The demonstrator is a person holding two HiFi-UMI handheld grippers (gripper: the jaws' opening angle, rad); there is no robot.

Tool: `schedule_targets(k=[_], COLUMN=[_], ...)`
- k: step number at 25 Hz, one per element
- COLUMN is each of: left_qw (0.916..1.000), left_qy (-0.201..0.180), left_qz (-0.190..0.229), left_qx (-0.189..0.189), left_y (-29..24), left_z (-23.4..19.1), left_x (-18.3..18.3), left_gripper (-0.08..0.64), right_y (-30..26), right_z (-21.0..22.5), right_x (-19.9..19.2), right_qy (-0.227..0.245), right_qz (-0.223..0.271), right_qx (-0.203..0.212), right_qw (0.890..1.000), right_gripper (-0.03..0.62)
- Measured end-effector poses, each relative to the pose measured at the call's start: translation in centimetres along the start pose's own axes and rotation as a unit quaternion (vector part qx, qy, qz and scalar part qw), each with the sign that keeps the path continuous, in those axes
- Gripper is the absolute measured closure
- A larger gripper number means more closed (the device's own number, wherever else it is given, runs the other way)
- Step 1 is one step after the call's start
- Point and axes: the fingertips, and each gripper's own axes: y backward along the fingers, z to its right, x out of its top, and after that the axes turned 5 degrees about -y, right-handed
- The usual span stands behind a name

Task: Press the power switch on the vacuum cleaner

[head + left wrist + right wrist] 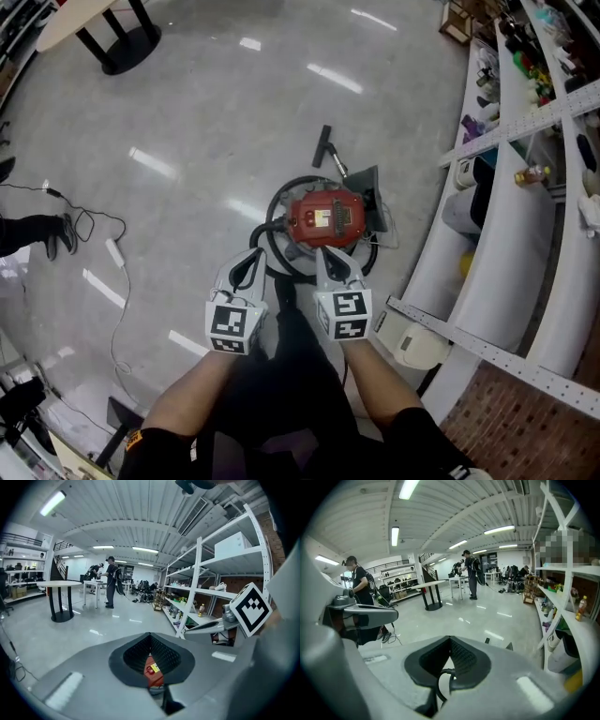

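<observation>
Two grippers are held side by side, and each one's jaws are closed together with nothing gripped. The left gripper [249, 267] shows only a dark padded hollow behind its meeting tips [150, 635]. The right gripper [330, 265] looks the same in its own view [450, 640].

One vacuum cleaner [325, 217], red and round, stands on the floor just beyond both sets of tips, a little nearer the right gripper and apart from both. Through the left gripper's hollow its red top [152, 672] shows with a yellow label and a small red knob; whether that knob is the switch cannot be told. One black hose [281, 202] loops round the vacuum cleaner's side ahead of the left gripper, and a bend of it shows through the right gripper's hollow [439, 682]. One floor nozzle [323, 147] lies beyond the vacuum cleaner.

To the right of the right gripper runs one white shelf unit [511, 281] with several loaded tiers, closing off that side. Left of the left gripper the floor [187, 122] is wide and bare, with one thin cable [117, 281] trailing across it. Far ahead and to the left stands one round table [84, 19] on a black base. Two people stand far ahead in the left gripper's view [111, 581].
</observation>
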Motion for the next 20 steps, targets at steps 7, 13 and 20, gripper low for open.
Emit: schedule_targets(k=[7,13,20], left_qw=[0.9988,0.9955,0.9899], left_qy=[0.007,0.005,0.016], left_qz=[-0.049,-0.095,-0.14], left_qx=[-0.003,0.008,0.016], left_y=[-6.6,-10.4,-12.9], left_z=[-0.3,-1.7,-2.8], left_x=[-4.8,-10.3,-16.0], left_gripper=[0.545,0.545,0.545], right_y=[-8.3,-14.7,-20.7], right_z=[4.9,7.4,9.6], right_x=[-5.4,-11.9,-17.7], right_qy=[0.004,0.008,0.008], right_qz=[-0.088,-0.158,-0.216], right_qx=[-0.002,0.004,0.002], right_qw=[0.996,0.987,0.976], right_gripper=[0.601,0.601,0.601])
